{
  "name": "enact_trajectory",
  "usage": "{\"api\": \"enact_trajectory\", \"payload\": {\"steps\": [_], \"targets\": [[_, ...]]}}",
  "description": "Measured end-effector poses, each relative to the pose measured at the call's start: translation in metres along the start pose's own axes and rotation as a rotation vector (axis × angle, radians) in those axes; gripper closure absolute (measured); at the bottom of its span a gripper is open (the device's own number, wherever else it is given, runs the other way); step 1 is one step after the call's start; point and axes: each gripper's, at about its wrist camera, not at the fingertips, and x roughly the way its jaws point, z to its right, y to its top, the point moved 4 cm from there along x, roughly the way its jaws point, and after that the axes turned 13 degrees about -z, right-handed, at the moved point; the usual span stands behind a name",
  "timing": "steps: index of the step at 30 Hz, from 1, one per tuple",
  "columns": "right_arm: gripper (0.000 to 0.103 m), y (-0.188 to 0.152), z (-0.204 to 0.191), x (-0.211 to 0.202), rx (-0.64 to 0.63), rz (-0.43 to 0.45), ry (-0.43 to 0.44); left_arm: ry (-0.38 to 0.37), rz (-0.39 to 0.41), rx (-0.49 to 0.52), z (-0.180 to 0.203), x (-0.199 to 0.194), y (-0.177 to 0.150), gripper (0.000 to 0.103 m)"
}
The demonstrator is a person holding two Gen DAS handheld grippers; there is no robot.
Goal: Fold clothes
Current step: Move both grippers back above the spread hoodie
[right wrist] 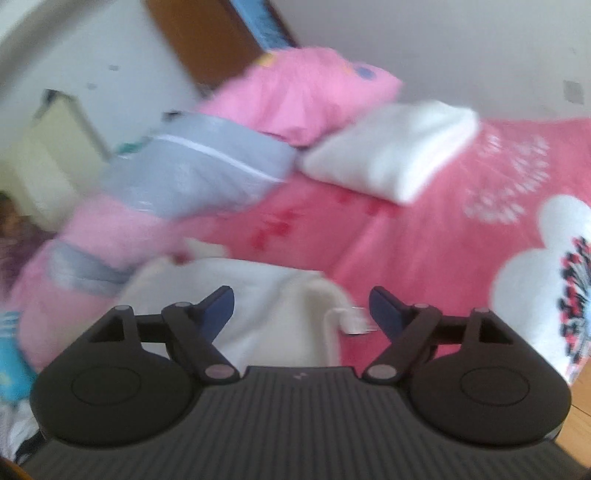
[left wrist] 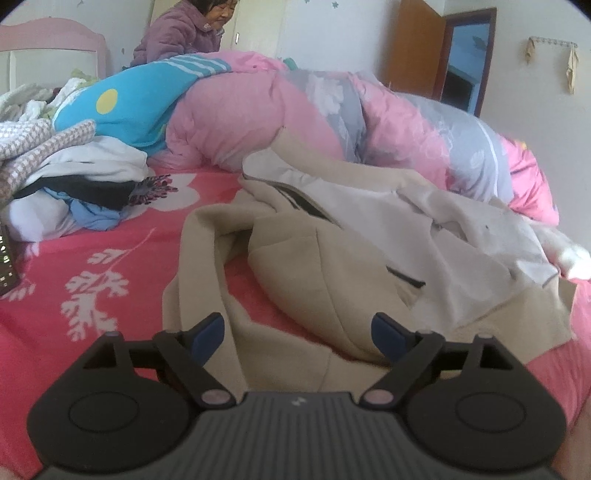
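Left gripper [left wrist: 297, 338] sits nearest the lens, jaws wide and empty, poised over the near edge of a beige jacket [left wrist: 332, 266] that lies rumpled on the red sheet [left wrist: 92, 266]; one sleeve [left wrist: 199, 266] trails toward the camera, and the pale lining [left wrist: 461, 229] is turned out on the far side. Right gripper [right wrist: 301, 308], seen in a blurred frame, also stands wide with nothing pinched; a cream fold of cloth [right wrist: 280, 295] lies under and between its fingers, though contact cannot be judged. Beyond it rest 1 folded white garment [right wrist: 391, 151] beside a pink pillow [right wrist: 306, 92], and a rolled quilt [left wrist: 295, 110] runs along the back of the bed. An unsorted pile [left wrist: 74, 177] waits at the left, and a person [left wrist: 184, 33] leans at the far side. The step in hand is likely spreading the jacket flat before any fold. To do it well, each gripper should take a single layer at an outer edge, such as hem or shoulder, and draw outward so that the lining turns under and the sleeve straightens. Pinching 2 layers would lock in the creases.
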Motion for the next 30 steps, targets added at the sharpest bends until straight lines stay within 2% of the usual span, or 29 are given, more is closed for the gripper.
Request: {"api": "enact_trajectory", "payload": {"steps": [4,8,12,16,21,25,27,29,30], "targets": [[0.022,-0.025,-0.058,0.008,-0.185,-0.088,0.152,0.009,-0.029,0.019,0.000,-0.007,-0.010,0.015],[0.022,-0.086,-0.121,0.036,-0.441,-0.207,0.254,0.022,-0.076,0.064,0.004,-0.009,-0.023,0.015],[0.022,-0.158,-0.163,0.068,-0.678,-0.309,0.293,0.079,-0.118,0.117,0.008,-0.006,-0.035,0.014],[0.020,-0.210,-0.172,0.090,-0.844,-0.330,0.205,0.120,-0.165,0.123,0.005,0.005,-0.043,0.012],[0.014,-0.226,-0.162,0.095,-0.879,-0.289,0.222,0.119,-0.181,0.108,0.001,0.013,-0.046,0.011],[0.010,-0.225,-0.160,0.097,-0.867,-0.285,0.252,0.116,-0.156,0.021,-0.014,0.015,-0.042,0.011],[0.009,-0.227,-0.161,0.098,-0.873,-0.276,0.252,0.075,-0.151,-0.036,-0.024,0.017,-0.041,0.011],[0.009,-0.226,-0.159,0.097,-0.871,-0.270,0.256,0.043,-0.142,-0.061,-0.029,0.021,-0.042,0.017],[0.009,-0.227,-0.160,0.099,-0.870,-0.269,0.258,0.034,-0.132,-0.067,-0.030,0.022,-0.042,0.024]]}}
